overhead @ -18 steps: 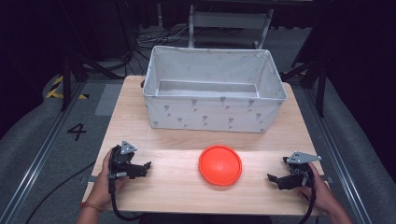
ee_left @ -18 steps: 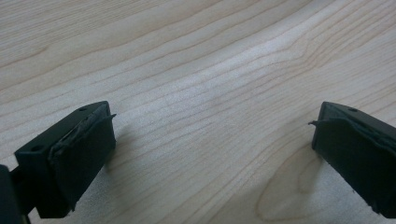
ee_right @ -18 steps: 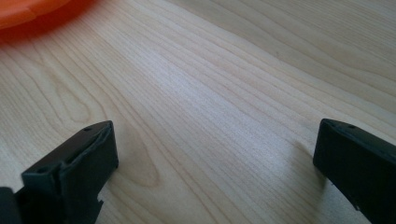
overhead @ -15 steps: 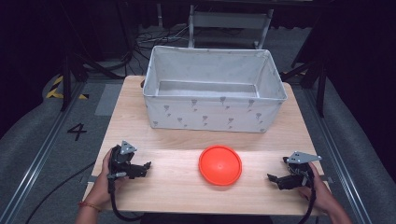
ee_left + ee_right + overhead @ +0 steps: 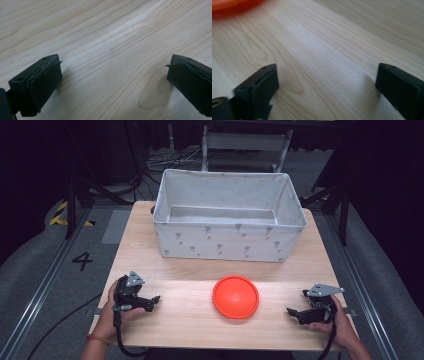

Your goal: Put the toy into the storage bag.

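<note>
- The left gripper [image 5: 150, 301], held in a hand at the near-left of the wooden table [image 5: 190, 330], is resting low with its jaws spread wide, pointing right; bare wood is lying between them in the left gripper view.
- The right gripper [image 5: 294, 312], at the near-right, is likewise released and empty, jaws aiming left.
- Between the two, an orange plate [image 5: 235, 296] is sitting flat; being round, it is offering no long axis. It is looking about equally far from each gripper, and its rim is showing at the top-left of the right gripper view.
- Beyond the plate, an empty white fabric bin [image 5: 227, 240] is standing at the table's far side.
</note>
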Demonstrator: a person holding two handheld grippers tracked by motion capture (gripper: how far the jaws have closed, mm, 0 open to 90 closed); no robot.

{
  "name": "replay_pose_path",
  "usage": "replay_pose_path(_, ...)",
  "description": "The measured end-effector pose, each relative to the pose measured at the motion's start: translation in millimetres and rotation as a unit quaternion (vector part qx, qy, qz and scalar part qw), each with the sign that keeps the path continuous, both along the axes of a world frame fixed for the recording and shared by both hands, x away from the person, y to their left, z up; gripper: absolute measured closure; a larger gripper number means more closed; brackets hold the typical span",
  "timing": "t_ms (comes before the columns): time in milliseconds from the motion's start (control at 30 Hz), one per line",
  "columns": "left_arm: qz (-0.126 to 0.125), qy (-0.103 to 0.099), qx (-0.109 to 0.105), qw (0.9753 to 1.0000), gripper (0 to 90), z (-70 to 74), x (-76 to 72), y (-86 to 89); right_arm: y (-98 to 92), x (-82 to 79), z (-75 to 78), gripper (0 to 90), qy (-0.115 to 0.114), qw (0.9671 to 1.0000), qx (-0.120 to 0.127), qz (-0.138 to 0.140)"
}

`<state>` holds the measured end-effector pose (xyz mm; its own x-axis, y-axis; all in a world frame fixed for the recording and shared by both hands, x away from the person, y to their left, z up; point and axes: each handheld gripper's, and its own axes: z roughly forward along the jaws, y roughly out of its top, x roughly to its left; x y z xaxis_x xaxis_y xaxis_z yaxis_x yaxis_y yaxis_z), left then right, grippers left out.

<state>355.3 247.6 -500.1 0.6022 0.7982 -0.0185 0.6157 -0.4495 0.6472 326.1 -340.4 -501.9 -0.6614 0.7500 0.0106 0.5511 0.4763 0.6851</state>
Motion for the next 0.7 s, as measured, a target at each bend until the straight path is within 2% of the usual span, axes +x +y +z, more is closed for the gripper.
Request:
replay_pose_path(33, 0.0, 0.0, 0.0, 1.0, 0.1, 0.0, 0.0, 0.0, 0.0, 0.0, 0.0, 12.7, 0.0, 1.0, 0.0, 0.0)
replay_pose_path(67, 0.001, 0.004, -0.002, 1.0, 0.1, 0.0, -0.4, -0.3, 0.8, -1.1, 1.4, 22.2, -0.003, 0.9999, 0.006, 0.008)
replay_pose_path(100, 0.0, 0.004, -0.003, 1.0, 0.1, -0.1, -0.3, -0.2, 2.5, -1.6, 2.8, 23.0, -0.006, 0.9999, 0.007, 0.013)
replay_pose_path(133, 0.001, 0.004, -0.002, 1.0, 0.1, 0.0, -0.4, -0.3, 4.7, -1.5, 3.3, 18.7, -0.006, 0.9999, 0.003, 0.013)
replay_pose_path(200, 0.0, 0.0, 0.0, 1.0, 0.2, 0.0, -0.1, 0.0, 10.6, -0.9, 4.9, 21.2, -0.003, 0.9997, 0.01, 0.021)
replay_pose_path(333, 0.0, 0.0, 0.0, 1.0, 0.2, 0.0, -0.1, 0.0, 24.1, -0.4, 14.4, 21.5, -0.004, 0.9983, 0.039, 0.042)
replay_pose_path(433, 0.0, 0.0, 0.0, 1.0, 0.2, 0.0, -0.1, 0.0, 31.3, 0.5, 18.4, 22.2, -0.005, 0.9978, 0.04, 0.053)
replay_pose_path(500, 0.001, 0.0, 0.0, 1.0, 0.2, 0.0, -0.3, -0.1, 47.4, 4.8, 24.2, 22.2, -0.01, 0.9968, 0.035, 0.071)
replay_pose_path(600, 0.001, 0.0, 0.0, 1.0, 0.3, 0.0, -0.4, -0.1, 63.9, 12.8, 28.1, 22.1, -0.012, 0.9955, 0.042, 0.084)
replay_pose_path(700, 0.001, 0.0, 0.001, 1.0, 0.3, 0.1, -0.4, -0.1, 78.9, 21.1, 28.1, 22.2, -0.004, 0.9943, 0.044, 0.097)
